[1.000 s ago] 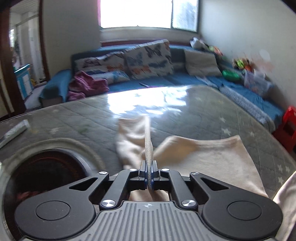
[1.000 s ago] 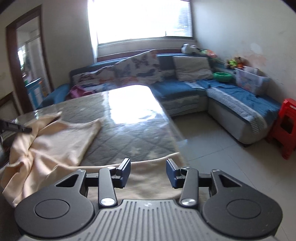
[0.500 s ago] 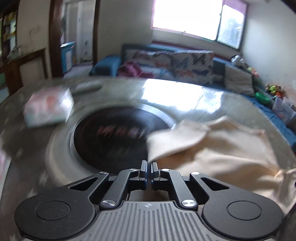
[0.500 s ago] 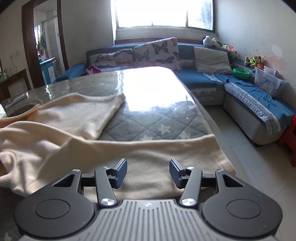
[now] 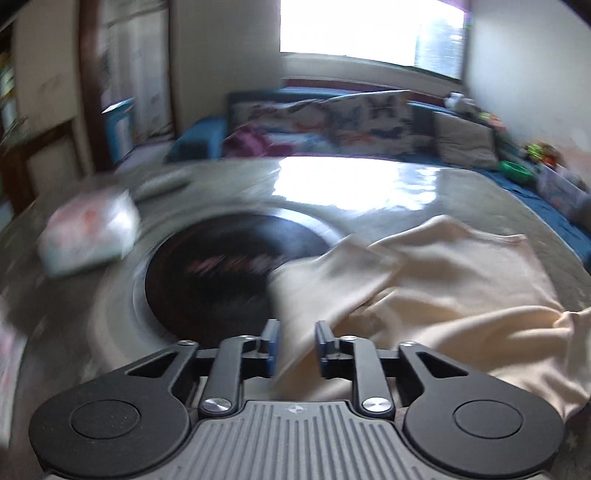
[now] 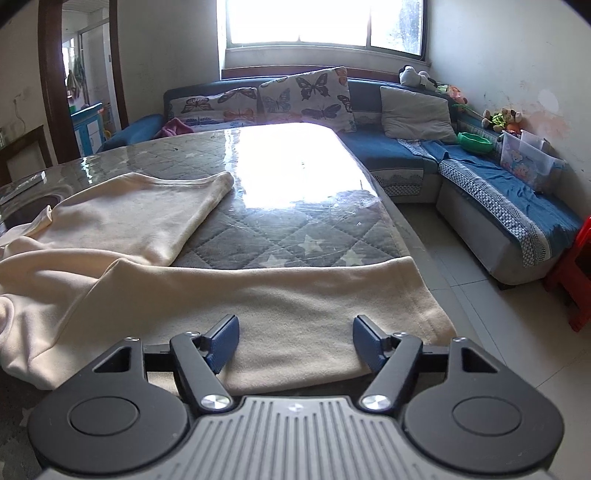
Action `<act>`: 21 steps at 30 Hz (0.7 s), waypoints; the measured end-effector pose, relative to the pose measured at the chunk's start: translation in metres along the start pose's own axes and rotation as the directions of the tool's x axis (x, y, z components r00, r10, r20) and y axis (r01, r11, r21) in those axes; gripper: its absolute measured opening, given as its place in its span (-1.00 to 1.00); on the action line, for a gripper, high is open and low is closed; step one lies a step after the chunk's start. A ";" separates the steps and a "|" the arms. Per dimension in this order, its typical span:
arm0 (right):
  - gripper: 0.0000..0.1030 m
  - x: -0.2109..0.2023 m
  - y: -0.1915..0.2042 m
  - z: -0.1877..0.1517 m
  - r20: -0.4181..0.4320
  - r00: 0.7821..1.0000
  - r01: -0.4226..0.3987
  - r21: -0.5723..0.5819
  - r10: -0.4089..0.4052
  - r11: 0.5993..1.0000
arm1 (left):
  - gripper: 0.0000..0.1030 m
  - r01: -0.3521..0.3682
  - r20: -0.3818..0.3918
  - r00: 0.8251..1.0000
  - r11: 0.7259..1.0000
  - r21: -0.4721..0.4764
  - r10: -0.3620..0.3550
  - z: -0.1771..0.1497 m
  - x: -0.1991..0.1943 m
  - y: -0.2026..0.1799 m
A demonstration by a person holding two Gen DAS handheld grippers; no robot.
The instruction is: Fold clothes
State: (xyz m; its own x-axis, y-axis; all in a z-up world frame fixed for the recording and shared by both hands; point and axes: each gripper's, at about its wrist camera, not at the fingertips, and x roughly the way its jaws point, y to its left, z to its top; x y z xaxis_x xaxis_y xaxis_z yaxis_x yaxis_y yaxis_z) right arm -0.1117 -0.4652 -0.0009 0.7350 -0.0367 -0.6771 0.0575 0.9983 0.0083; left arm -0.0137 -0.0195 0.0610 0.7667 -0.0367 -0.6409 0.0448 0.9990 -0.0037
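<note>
On the bench (image 6: pixel 295 221) the cream garment (image 6: pixel 258 306) lies rumpled, one part doubled back. Both sets of jaws are opening with nothing pinched: left gripper (image 5: pixel 295 345) over the near fold, right gripper (image 6: pixel 293 341) spread above the hem. Best pinch one layer only, smoothing the bunched middle first.

Matt fleece garment (image 6: pixel 155 218), glossy tabletop (image 6: pixel 295 162)

You face a bright window (image 6: pixel 325 22) in pale walls; beneath it a blue corner sofa (image 6: pixel 402 151) carries butterfly cushions (image 6: pixel 306 98) and a grey pillow (image 6: pixel 415 114). Light glares off the table's glossy quilted top (image 6: pixel 295 221), above pale floor tiles (image 6: pixel 491 332)
</note>
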 end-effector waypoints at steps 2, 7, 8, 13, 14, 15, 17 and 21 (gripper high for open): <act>0.39 0.001 0.000 0.001 -0.001 1.000 0.001 0.003 -0.001 1.000 | -0.28 0.031 0.008 0.999 0.998 0.050 -0.032 0.010 0.014 -0.019; 0.41 0.002 -0.001 0.003 -0.008 1.000 -0.001 0.002 0.001 1.000 | -0.08 0.086 -0.003 0.996 0.986 0.141 -0.086 0.026 0.055 -0.056; 0.41 0.002 -0.001 0.003 -0.009 1.000 -0.001 0.002 0.001 1.000 | -0.07 0.090 -0.014 0.996 0.984 0.156 -0.088 0.027 0.063 -0.061; 0.47 0.004 -0.001 0.005 -0.011 1.000 0.002 0.005 -0.002 1.000 | -0.08 0.071 -0.047 0.997 0.981 0.179 -0.063 0.027 0.089 -0.066; 0.47 0.004 -0.001 0.005 -0.012 1.000 0.003 0.005 -0.003 1.000 | -0.21 0.073 -0.050 0.997 0.981 0.178 -0.065 0.026 0.092 -0.064; 0.48 0.005 0.000 0.005 -0.013 1.000 0.004 0.005 -0.004 1.000 | -0.35 0.075 -0.051 0.996 0.981 0.177 -0.067 0.025 0.094 -0.062; 0.48 0.005 0.000 0.006 -0.015 1.000 0.005 0.003 -0.005 1.000 | -0.78 0.075 -0.042 0.997 0.985 0.157 -0.069 0.025 0.092 -0.053; 0.49 0.005 0.000 0.007 -0.018 1.000 0.008 0.001 -0.008 1.000 | -0.95 0.045 0.033 0.998 0.998 0.053 -0.046 0.030 0.071 -0.019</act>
State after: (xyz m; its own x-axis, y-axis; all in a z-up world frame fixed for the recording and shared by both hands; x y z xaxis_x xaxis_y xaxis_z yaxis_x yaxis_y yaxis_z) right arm -0.1034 -0.4655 0.0003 0.7225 -0.0439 -0.6900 0.0638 0.9980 0.0033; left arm 0.0590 -0.0418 0.0382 0.7842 -0.0840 -0.6147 0.1129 0.9936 0.0084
